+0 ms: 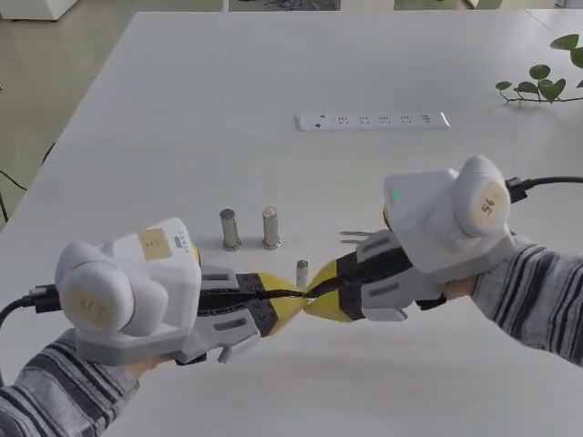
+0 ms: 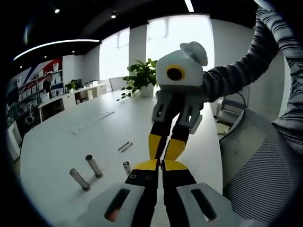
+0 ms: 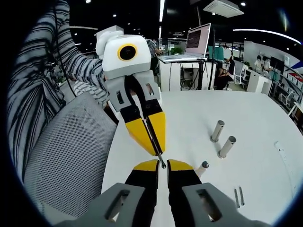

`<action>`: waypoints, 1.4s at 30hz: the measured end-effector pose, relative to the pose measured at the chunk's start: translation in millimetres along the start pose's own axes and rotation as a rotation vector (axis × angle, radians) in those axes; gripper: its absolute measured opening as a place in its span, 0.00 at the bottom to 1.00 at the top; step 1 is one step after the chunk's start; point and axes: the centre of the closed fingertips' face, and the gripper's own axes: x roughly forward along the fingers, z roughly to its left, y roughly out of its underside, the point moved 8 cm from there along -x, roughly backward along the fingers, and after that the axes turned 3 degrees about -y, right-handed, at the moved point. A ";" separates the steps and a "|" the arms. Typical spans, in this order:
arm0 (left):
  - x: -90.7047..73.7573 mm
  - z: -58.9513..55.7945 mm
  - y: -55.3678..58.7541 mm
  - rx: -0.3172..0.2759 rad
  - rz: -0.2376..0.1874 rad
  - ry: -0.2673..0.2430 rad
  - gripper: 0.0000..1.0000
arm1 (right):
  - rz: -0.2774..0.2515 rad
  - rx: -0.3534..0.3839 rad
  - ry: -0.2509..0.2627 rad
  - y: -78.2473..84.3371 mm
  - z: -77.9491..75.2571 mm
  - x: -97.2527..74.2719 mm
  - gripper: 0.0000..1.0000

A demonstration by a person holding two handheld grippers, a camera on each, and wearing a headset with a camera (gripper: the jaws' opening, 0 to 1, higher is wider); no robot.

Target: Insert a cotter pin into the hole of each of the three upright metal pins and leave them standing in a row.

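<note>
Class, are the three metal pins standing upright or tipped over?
Upright. The left pin, middle pin and near pin each stand on end on the table, none lying down.

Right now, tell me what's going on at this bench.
A person holds a hand-held gripper in each hand, with the tips meeting just above the table. The left hand-held gripper is shut on a thin cotter pin, and the right hand-held gripper appears to pinch its free end. Three metal pins stand upright close by. Two spare cotter pins lie flat on the table beyond them.
</note>
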 end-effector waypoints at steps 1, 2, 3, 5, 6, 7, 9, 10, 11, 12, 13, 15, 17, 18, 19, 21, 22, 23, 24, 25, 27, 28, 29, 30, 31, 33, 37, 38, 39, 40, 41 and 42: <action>0.0 -0.5 -0.4 -0.005 -0.003 0.005 0.00 | 0.000 0.002 -0.003 0.2 0.4 0.2 0.00; -0.1 -0.7 -0.3 -0.004 -0.001 0.006 0.00 | 0.001 0.003 -0.004 0.3 0.6 0.2 0.00; -0.1 -1.1 -0.3 -0.003 -0.001 0.008 0.00 | 0.002 0.002 -0.004 0.4 0.5 0.1 0.00; -0.4 -1.5 0.1 -0.005 0.001 0.010 0.00 | 0.003 0.002 -0.009 0.5 1.0 -0.2 0.00; -0.5 -1.7 0.3 -0.004 0.003 0.010 0.00 | 0.006 -0.004 -0.009 0.5 1.2 -0.4 0.00; -0.6 -1.7 0.8 -0.005 0.007 0.009 0.00 | 0.009 -0.007 -0.010 0.4 1.4 -0.7 0.00; -0.8 -1.8 1.5 -0.004 0.009 0.003 0.00 | 0.012 -0.017 -0.002 -0.4 0.7 -1.8 0.00; -1.0 -1.8 1.8 -0.007 0.007 -0.007 0.00 | 0.012 -0.029 0.000 -1.0 0.5 -2.3 0.00; -1.1 -2.1 1.8 -0.008 0.004 -0.010 0.00 | 0.014 -0.034 0.000 -1.3 0.5 -2.5 0.00; -1.0 -2.5 2.1 -0.014 0.001 -0.015 0.00 | 0.016 -0.039 -0.003 -1.3 0.4 -2.7 0.00; -0.9 -2.6 2.4 -0.018 0.000 -0.020 0.00 | 0.018 -0.046 -0.001 -1.3 0.0 -2.8 0.00; -0.4 -3.3 3.0 -0.024 -0.003 -0.024 0.00 | 0.028 -0.067 0.000 -1.4 0.3 -3.0 0.00; -0.3 -3.3 3.4 -0.031 -0.006 -0.032 0.00 | 0.033 -0.087 0.009 -1.9 0.6 -3.0 0.00; -0.3 -3.6 3.5 -0.033 -0.007 -0.031 0.00 | 0.038 -0.096 0.008 -2.0 0.9 -3.0 0.00; -0.2 -3.7 3.6 -0.034 -0.007 -0.032 0.00 | 0.042 -0.103 0.009 -2.2 0.9 -3.0 0.00; 0.2 -3.5 3.9 -0.034 -0.009 -0.041 0.00 | 0.051 -0.131 0.016 -2.6 0.8 -3.0 0.00; 0.4 -3.1 4.1 -0.035 -0.009 -0.047 0.00 | 0.057 -0.139 0.016 -2.5 0.9 -2.8 0.00; 0.5 -2.0 4.2 -0.032 -0.010 -0.059 0.01 | 0.061 -0.143 0.016 -2.4 0.9 -2.7 0.00; 0.8 -1.2 4.7 -0.031 -0.008 -0.065 0.02 | 0.065 -0.154 0.018 -2.4 1.2 -2.5 0.00; 1.0 -0.5 5.0 -0.033 -0.007 -0.069 0.02 | 0.070 -0.165 0.022 -2.4 0.6 -2.7 0.00; 1.6 1.1 6.5 -0.032 0.000 -0.082 0.02 | 0.071 -0.171 0.034 -2.5 -0.8 -3.4 0.00; 2.1 1.6 7.4 -0.034 0.002 -0.088 0.03 | 0.079 -0.177 0.047 -2.0 -2.7 -4.4 0.00; 2.5 2.2 8.2 -0.037 0.003 -0.096 0.05 | 0.085 -0.181 0.055 -1.6 -4.1 -4.9 0.00; 3.2 2.9 9.1 -0.036 0.001 -0.107 0.07 | 0.093 -0.185 0.061 -0.9 -5.6 -5.6 0.00; 3.8 3.2 9.7 -0.039 0.001 -0.111 0.07 | 0.097 -0.186 0.065 -0.3 -6.8 -6.0 0.00; 6.1 4.2 12.6 -0.043 0.012 -0.131 0.10 | 0.108 -0.188 0.082 1.5 -11.3 -7.5 0.00; 12.6 6.7 21.1 -0.028 0.061 -0.199 0.14 | 0.136 -0.195 0.104 6.0 -20.8 -10.1 0.00; 14.4 7.6 23.1 -0.042 0.054 -0.217 0.15 | 0.139 -0.196 0.106 6.5 -22.4 -10.5 0.00; 15.2 8.2 24.0 -0.052 0.052 -0.228 0.16 | 0.142 -0.199 0.107 7.1 -24.1 -10.8 0.00; 17.2 9.8 27.1 -0.061 0.057 -0.242 0.16 | 0.150 -0.202 0.108 7.9 -26.4 -11.1 0.00; 19.2 11.6 29.9 -0.068 0.063 -0.269 0.16 | 0.158 -0.210 0.111 8.7 -29.0 -11.4 0.00; 20.7 11.8 31.0 -0.068 0.066 -0.274 0.16 | 0.165 -0.213 0.109 9.5 -30.5 -11.5 0.00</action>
